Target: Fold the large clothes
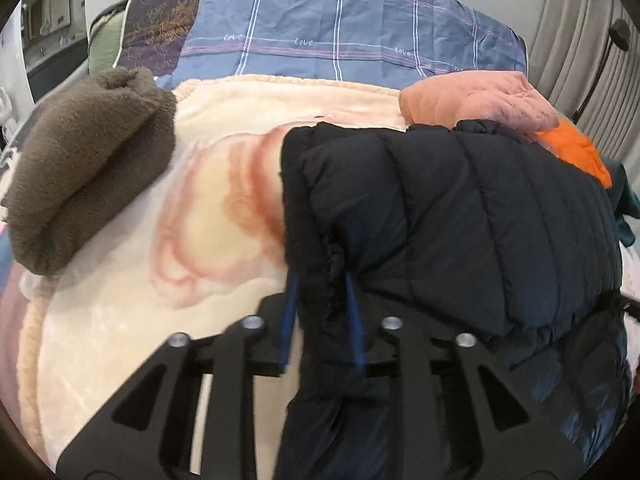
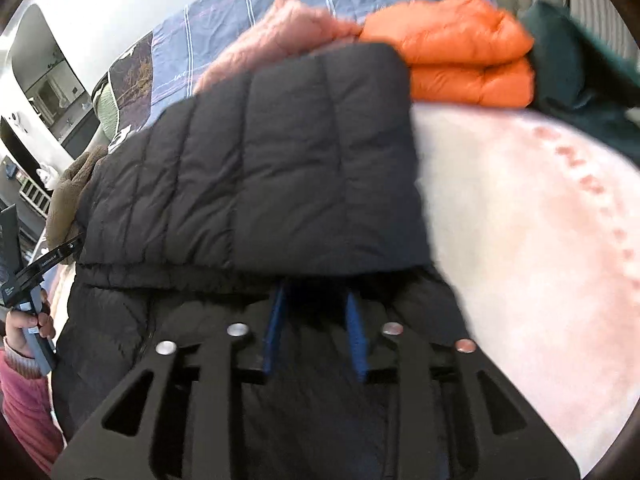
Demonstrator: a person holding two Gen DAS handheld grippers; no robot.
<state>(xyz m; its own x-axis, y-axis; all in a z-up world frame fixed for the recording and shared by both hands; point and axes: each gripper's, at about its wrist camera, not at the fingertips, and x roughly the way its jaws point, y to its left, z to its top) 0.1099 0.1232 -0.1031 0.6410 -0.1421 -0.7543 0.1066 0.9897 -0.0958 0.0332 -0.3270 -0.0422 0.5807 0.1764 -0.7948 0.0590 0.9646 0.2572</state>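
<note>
Covering most of the bed is a cream blanket with a pink floral print, and beyond it toward the far edge lies a blue plaid sheet with the word "love" woven along its stripes. On the blanket sits the black quilted puffer jacket, its top part doubled over the lower part so a folded edge faces the cameras. A brown fleece garment lies bundled at the bed's left edge. Near the far right corner are a folded pink quilted garment, a folded orange puffer and a dark green garment, all just beside one another. The left gripper is narrowed, its blue fingers pinching a bunched black edge of the jacket. The right gripper reaches under the folded layer; its blue fingers stand slightly apart with dark fabric between them, though whether they truly clamp it I cannot tell, as the tips are hidden.
</note>
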